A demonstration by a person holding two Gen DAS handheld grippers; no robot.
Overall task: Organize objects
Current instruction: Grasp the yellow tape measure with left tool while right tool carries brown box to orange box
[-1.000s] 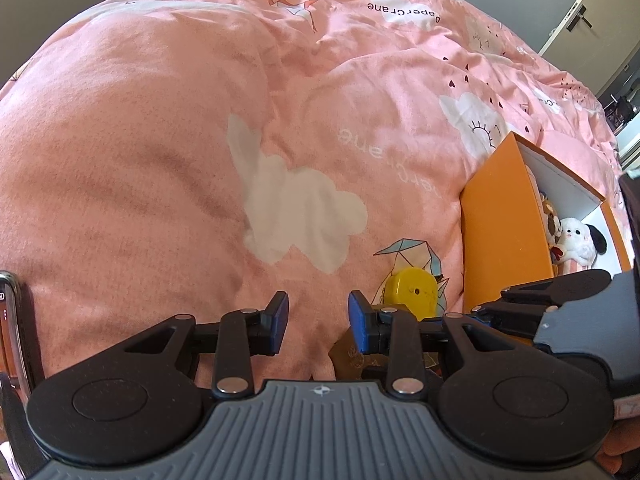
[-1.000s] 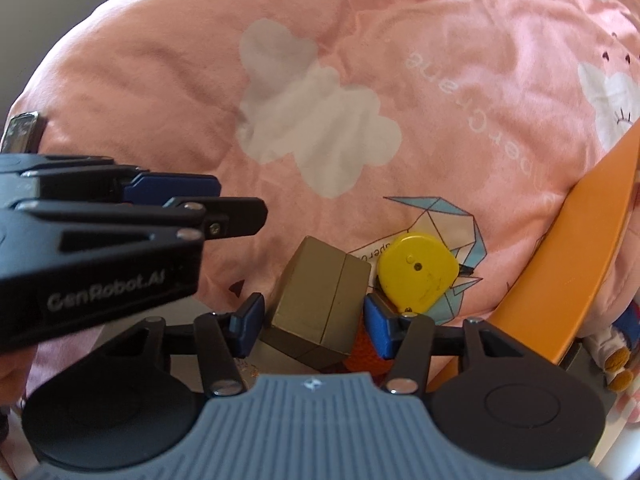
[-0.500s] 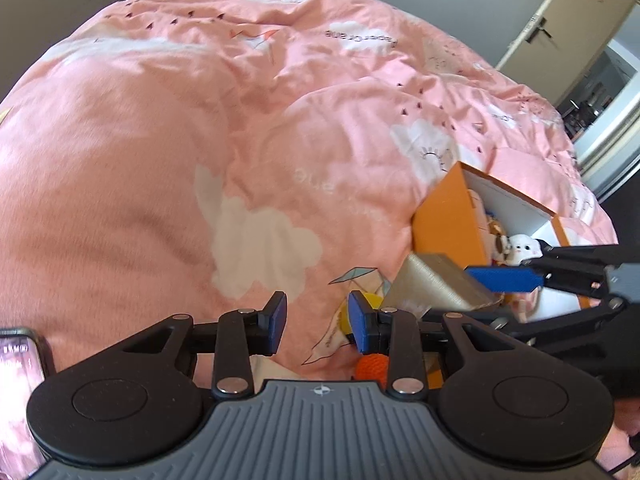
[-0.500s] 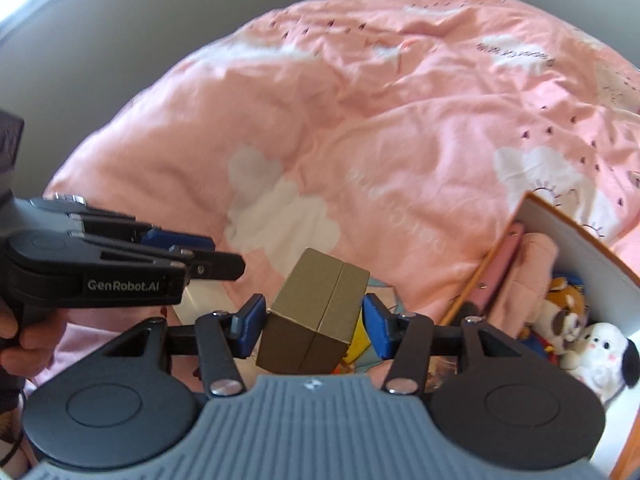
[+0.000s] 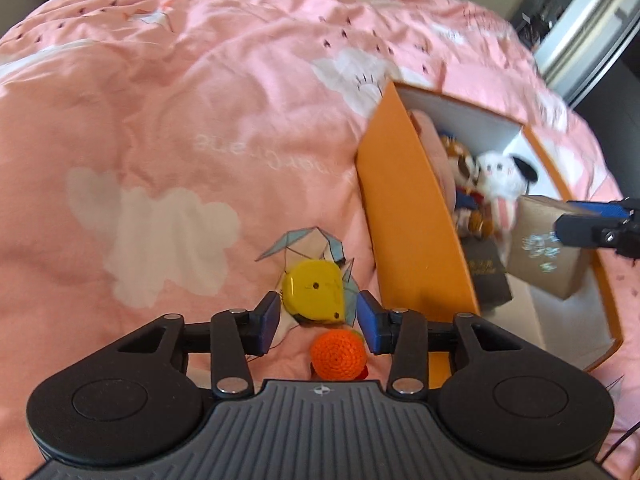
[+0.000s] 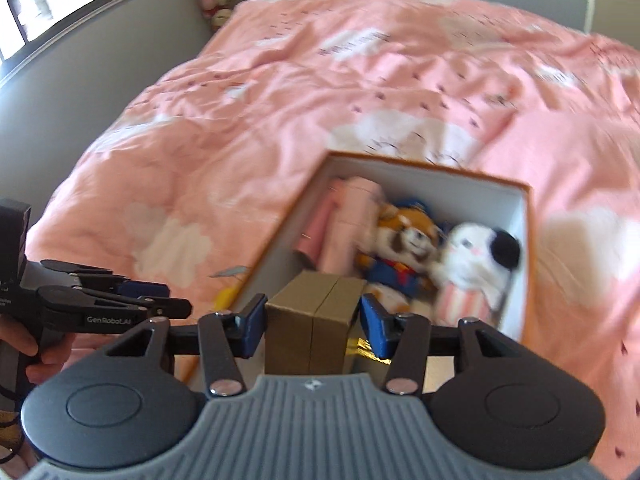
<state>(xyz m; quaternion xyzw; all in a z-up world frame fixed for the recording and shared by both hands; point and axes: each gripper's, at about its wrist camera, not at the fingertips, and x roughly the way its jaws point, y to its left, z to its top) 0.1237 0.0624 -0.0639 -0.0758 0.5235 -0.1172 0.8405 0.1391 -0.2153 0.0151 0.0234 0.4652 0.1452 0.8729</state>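
My right gripper [image 6: 312, 320] is shut on a tan cardboard box [image 6: 316, 312], held over the near end of the open orange storage box [image 6: 529, 240]. The left wrist view shows the same tan box [image 5: 544, 252] hanging above the orange box's [image 5: 408, 220] interior. My left gripper [image 5: 318, 320] points down at the bed with its jaws opening. A yellow tape measure [image 5: 314, 290] lies just beyond its fingertips, and an orange crocheted ball [image 5: 338, 356] sits between the fingers. The pads touch neither.
The orange box holds a white dog plush [image 6: 476, 264], a brown plush [image 6: 408, 236], pink items [image 6: 344, 220] and a dark small box [image 5: 486, 276]. A pink duvet [image 5: 180, 120] covers the bed. A hand [image 6: 24, 348] holds the left gripper [image 6: 178, 299].
My right gripper lifted the tan box off the duvet and carried it over the orange box. My left gripper's jaws widened and it shifted over the tape measure and orange ball.
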